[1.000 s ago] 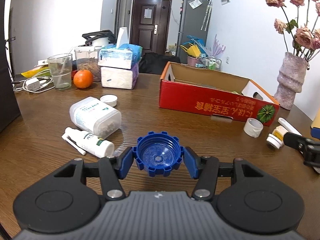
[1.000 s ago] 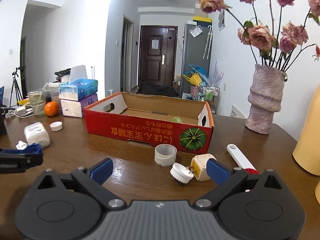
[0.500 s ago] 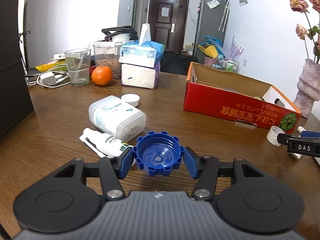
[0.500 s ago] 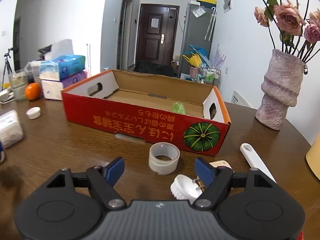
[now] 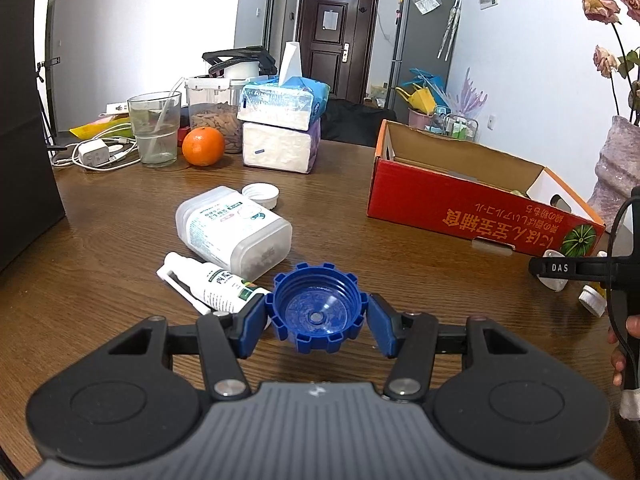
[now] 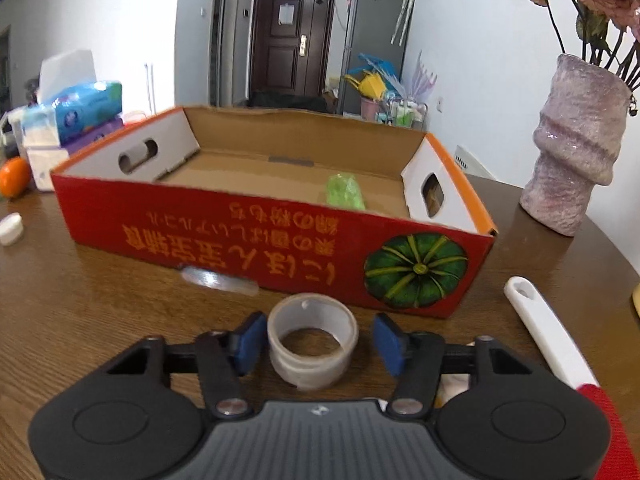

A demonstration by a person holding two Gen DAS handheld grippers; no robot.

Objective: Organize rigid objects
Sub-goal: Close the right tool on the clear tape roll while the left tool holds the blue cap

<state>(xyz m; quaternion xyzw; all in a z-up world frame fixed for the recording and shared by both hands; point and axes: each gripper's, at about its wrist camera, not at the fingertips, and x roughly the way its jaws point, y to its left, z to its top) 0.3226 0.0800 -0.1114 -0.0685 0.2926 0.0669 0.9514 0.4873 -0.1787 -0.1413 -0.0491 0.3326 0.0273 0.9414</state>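
My left gripper (image 5: pixel 316 320) is shut on a blue notched cap (image 5: pixel 316 312), held with its hollow side up just above the wooden table. A white pill bottle (image 5: pixel 232 228) and a small spray bottle (image 5: pixel 212 284) lie just beyond it. In the right wrist view, a clear tape roll (image 6: pixel 308 368) stands on the table between the blue pads of my right gripper (image 6: pixel 320 334). Those jaws are closing. The left pad is almost at the roll and the right pad is still a gap away. The red cardboard box (image 6: pixel 240 232) sits right behind the roll, with a green item (image 6: pixel 346 192) inside.
A white-handled tool (image 6: pixel 540 332) lies to the right of the roll, with a pink vase (image 6: pixel 576 152) behind it. A loose white cap (image 5: pixel 261 194), an orange (image 5: pixel 203 146), a glass (image 5: pixel 154 128), tissue packs (image 5: pixel 280 128) and cables fill the far left. A hand (image 5: pixel 624 340) shows at the right edge.
My right gripper moved forward and down to the tape roll, and its jaws narrowed from wide open to closely flank it. The left gripper kept hold of the blue cap and shifted only slightly.
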